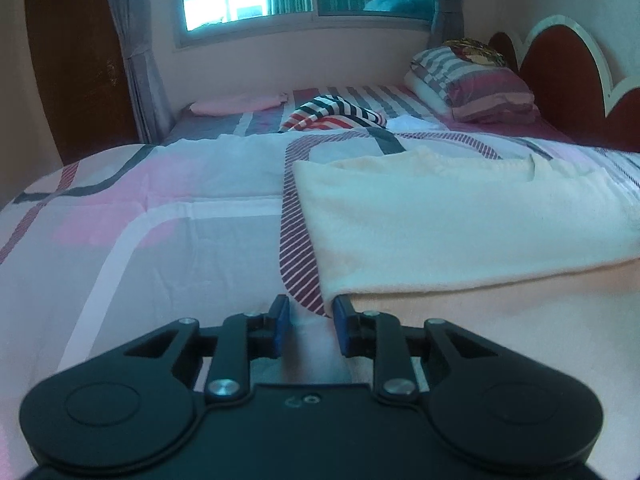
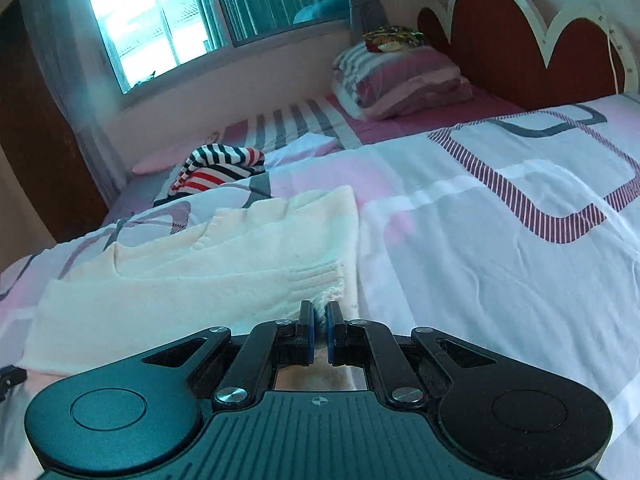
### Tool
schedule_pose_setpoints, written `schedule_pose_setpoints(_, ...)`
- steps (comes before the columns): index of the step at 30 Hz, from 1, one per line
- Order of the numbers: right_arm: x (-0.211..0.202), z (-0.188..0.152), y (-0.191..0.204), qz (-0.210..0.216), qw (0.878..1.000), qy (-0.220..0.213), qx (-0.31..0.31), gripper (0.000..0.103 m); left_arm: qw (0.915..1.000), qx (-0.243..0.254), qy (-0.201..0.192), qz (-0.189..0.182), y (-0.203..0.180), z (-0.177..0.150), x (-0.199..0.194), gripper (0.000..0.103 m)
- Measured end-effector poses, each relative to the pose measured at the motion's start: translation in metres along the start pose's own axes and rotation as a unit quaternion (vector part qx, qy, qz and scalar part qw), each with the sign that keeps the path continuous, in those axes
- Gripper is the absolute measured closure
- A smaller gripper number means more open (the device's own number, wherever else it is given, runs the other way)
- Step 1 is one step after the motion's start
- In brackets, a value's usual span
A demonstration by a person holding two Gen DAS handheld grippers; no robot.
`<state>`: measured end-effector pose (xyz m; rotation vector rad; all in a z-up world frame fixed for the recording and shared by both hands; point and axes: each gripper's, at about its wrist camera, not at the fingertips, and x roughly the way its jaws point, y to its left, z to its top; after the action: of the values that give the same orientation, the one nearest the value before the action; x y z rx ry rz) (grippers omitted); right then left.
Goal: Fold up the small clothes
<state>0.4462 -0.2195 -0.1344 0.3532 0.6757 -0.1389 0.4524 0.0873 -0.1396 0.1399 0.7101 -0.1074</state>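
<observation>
A cream knitted garment [image 1: 460, 220] lies on the patterned bedspread [image 1: 160, 220], with part of it folded over itself. My left gripper [image 1: 310, 312] is open at the garment's near left corner, its right finger just under the fold's edge and nothing between the fingers. In the right wrist view the same garment [image 2: 200, 276] lies to the left. My right gripper [image 2: 319, 318] is shut on the ribbed edge of the cream garment at its near right corner.
A striped red, white and black garment [image 1: 336, 114] lies further back on the bed, also in the right wrist view [image 2: 222, 168]. Pillows [image 1: 472, 84] are stacked by the brown headboard [image 1: 560, 72]. A window and curtains are behind the bed.
</observation>
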Motion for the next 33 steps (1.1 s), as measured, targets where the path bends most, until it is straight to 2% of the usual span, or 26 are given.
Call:
schedule_pose_setpoints(8, -0.004, 0.001, 0.001, -0.001, 1.000, -0.012, -0.022, 0.098, 0.9999, 0.009, 0.001, 0.005, -0.002, -0.002, 0.000, 0.079)
schedule_pose_setpoints(10, 0.002, -0.001, 0.000, -0.012, 1.000, 0.005, -0.027, 0.098, 0.9999, 0.011, 0.004, 0.008, -0.001, -0.003, 0.000, 0.077)
schedule_pose_setpoints(12, 0.006, -0.003, -0.003, -0.016, 0.999, 0.013, -0.031, 0.096, 0.9997, 0.014, 0.008, 0.018, 0.001, -0.004, -0.004, 0.068)
schedule_pose_setpoints(13, 0.001, -0.001, -0.003, -0.033, 0.999, 0.010, -0.030, 0.072, 0.9998, 0.008, -0.008, 0.019, 0.005, -0.004, -0.013, 0.068)
schedule_pose_setpoints(14, -0.007, 0.001, -0.002, -0.057, 0.998, -0.002, -0.031, 0.056, 0.9996, -0.002, -0.027, 0.010, 0.007, -0.003, -0.021, 0.065)
schedule_pose_setpoints(15, -0.017, 0.002, 0.000, -0.060, 0.997, -0.027, -0.036, 0.057, 0.9991, -0.011, -0.040, -0.005, 0.007, -0.001, -0.027, 0.061)
schedule_pose_setpoints(16, -0.025, 0.002, 0.002, -0.036, 0.998, -0.042, -0.041, 0.057, 0.9987, -0.009, -0.047, -0.018, 0.002, 0.004, -0.029, 0.060)
schedule_pose_setpoints(19, -0.019, 0.006, 0.016, 0.003, 0.998, -0.028, -0.050, 0.057, 0.9975, 0.021, -0.057, -0.035, -0.023, 0.019, -0.021, 0.060)
schedule_pose_setpoints(21, -0.011, 0.009, 0.022, -0.002, 0.998, -0.029, -0.062, 0.059, 0.9969, 0.019, -0.056, -0.051, -0.033, 0.027, -0.012, 0.060)
schedule_pose_setpoints(23, 0.000, 0.012, 0.021, -0.002, 0.998, -0.019, -0.057, 0.076, 0.9969, 0.028, -0.052, -0.051, -0.041, 0.033, -0.001, 0.060)
schedule_pose_setpoints(27, 0.021, 0.013, 0.015, -0.021, 0.997, -0.003, -0.069, 0.077, 0.9977, 0.037, -0.011, -0.055, -0.049, 0.030, 0.026, 0.059)
schedule_pose_setpoints(31, 0.039, 0.009, 0.009, -0.024, 0.995, 0.007, -0.095, 0.077, 0.9978, 0.043, -0.009, -0.050, -0.047, 0.032, 0.030, 0.049)
schedule_pose_setpoints(33, 0.041, 0.014, 0.010, -0.025, 0.995, 0.007, -0.100, 0.077, 0.9978, 0.038, -0.013, -0.052, -0.043, 0.039, 0.028, 0.049)
